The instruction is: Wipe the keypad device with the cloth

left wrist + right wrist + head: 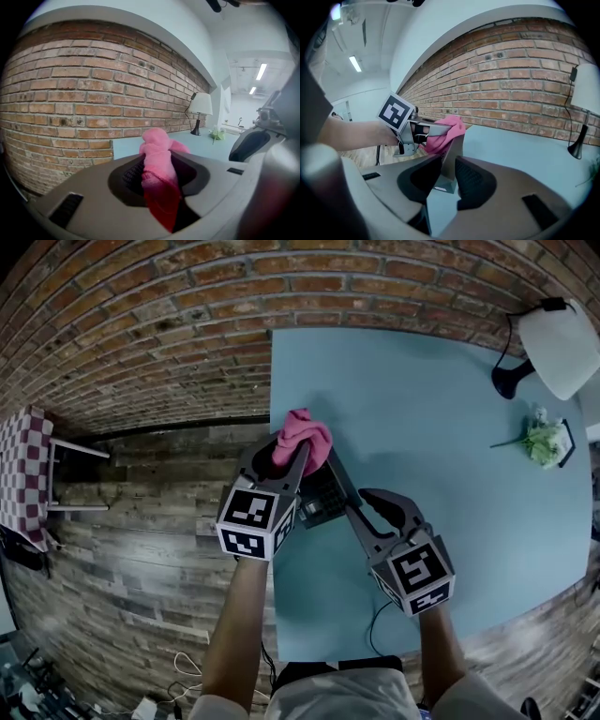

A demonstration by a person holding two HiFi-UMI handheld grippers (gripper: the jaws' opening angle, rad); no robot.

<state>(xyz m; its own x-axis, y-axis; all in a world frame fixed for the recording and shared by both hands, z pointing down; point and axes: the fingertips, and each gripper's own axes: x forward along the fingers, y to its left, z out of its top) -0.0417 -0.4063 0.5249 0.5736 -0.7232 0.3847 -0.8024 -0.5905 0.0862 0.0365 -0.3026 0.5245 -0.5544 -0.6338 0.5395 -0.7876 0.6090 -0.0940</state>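
A pink cloth (302,440) is bunched between the jaws of my left gripper (291,451), which is shut on it, near the left edge of the pale blue table (441,427). In the left gripper view the cloth (157,157) fills the gap of that gripper (158,171) and hides what lies below. The dark keypad device (323,495) stands tilted just right of the cloth. My right gripper (352,501) is shut on its lower edge. In the right gripper view the device (451,154) shows edge-on in the right gripper (449,165), with the cloth (443,133) touching its top.
A white lamp (555,345) and a small bunch of flowers (542,440) stand at the table's far right. The brick wall (141,324) runs behind. A checkered chair (26,474) sits on the wooden floor to the left. Cables (187,667) lie near the person's feet.
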